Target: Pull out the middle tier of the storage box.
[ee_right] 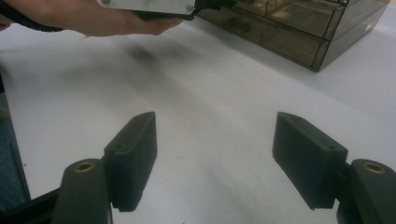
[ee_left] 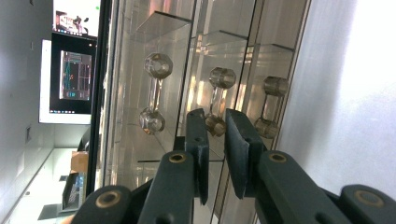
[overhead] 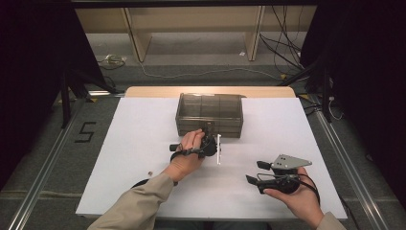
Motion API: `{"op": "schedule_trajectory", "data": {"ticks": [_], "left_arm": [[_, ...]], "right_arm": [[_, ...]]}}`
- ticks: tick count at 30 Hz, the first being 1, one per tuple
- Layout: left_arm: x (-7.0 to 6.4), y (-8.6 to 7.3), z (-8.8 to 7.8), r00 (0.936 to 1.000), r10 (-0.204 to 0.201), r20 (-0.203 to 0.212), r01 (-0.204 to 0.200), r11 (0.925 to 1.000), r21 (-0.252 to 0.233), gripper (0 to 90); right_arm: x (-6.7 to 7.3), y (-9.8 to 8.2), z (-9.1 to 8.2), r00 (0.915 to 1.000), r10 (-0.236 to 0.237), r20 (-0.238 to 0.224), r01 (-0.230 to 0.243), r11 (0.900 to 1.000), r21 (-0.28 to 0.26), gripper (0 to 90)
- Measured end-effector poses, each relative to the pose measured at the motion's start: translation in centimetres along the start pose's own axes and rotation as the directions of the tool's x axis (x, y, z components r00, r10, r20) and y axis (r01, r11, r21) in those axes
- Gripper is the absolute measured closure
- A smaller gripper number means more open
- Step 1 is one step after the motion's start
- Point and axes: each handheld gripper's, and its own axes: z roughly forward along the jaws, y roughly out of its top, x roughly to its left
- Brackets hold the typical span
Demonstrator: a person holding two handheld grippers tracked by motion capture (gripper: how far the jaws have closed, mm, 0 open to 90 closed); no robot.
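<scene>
Right hand-held gripper [overhead: 253, 171] sits nearest the camera in the high view, held low over the white tabletop [overhead: 134, 143] at the near right; its jaws stand wide apart with nothing between them, and its own view shows bare white surface past them. Grey three-cornered plate on top.

Left hand-held gripper [ee_left: 215, 140] is turned on its side and pushed up to the front of the smoky transparent drawer box [overhead: 209, 114]. Jaws nearly closed, a narrow gap left between them, at the lower knob of the middle drawer handle [ee_left: 216, 100]; whether they touch the handle cannot be told. Left hand [overhead: 186, 155] wraps the gripper body.

Drawer box stands at the far middle of the tabletop, drawers all closed as far as visible. Three clear dumbbell-shaped handles show side by side in the left gripper view. Contents: none discernible through the tinted walls.

Small dark speck [overhead: 150, 173] lies on the tabletop near the left sleeve.
</scene>
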Motion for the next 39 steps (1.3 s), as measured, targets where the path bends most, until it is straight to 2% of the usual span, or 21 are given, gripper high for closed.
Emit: {"op": "schedule_trajectory", "data": {"ticks": [9,10,12,13,17,21,22,39], "left_arm": [[-0.1,0.1,-0.5,1.0000,0.002,-0.003,-0.002,1.0000,-0.001,81.1],[-0.1,0.2,-0.8,1.0000,0.001,-0.004,-0.001,0.9997,-0.025,90.0],[-0.1,0.2,-0.7,0.9997,0.022,-0.005,-0.022,0.9994,-0.028,90.0],[-0.2,0.1,-0.6,0.9994,0.027,-0.020,-0.027,0.9993,-0.026,89.9],[-0.4,0.0,-0.6,0.9994,0.002,-0.035,-0.003,0.9998,-0.018,85.3],[-0.5,-0.2,-0.2,0.9995,-0.004,-0.032,0.003,0.9998,-0.017,79.2],[-0.5,-0.2,-0.1,0.9995,0.007,-0.032,-0.007,0.9999,-0.011,78.7],[-0.6,0.0,0.2,0.9985,0.023,-0.050,-0.023,0.9997,0.003,79.6]], "right_arm": [[0.0,0.0,0.0,1.0000,0.000,-0.001,0.000,1.000,0.000,31.8],[0.0,0.0,0.0,1.0000,-0.001,0.000,0.001,1.000,0.000,31.8],[0.0,0.0,0.0,1.0000,0.000,-0.001,0.000,1.000,0.000,31.8],[0.0,0.0,0.0,1.0000,-0.001,-0.001,0.001,1.000,0.002,31.8],[0.0,0.0,0.0,1.0000,-0.002,-0.001,0.002,1.000,-0.003,31.8],[0.0,0.0,0.0,1.0000,-0.001,-0.003,0.001,1.000,0.002,31.8],[0.0,0.0,0.0,1.0000,0.000,-0.003,0.000,1.000,0.000,31.8],[0.0,0.0,0.1,1.0000,-0.005,-0.003,0.005,1.000,0.000,32.0]]}}
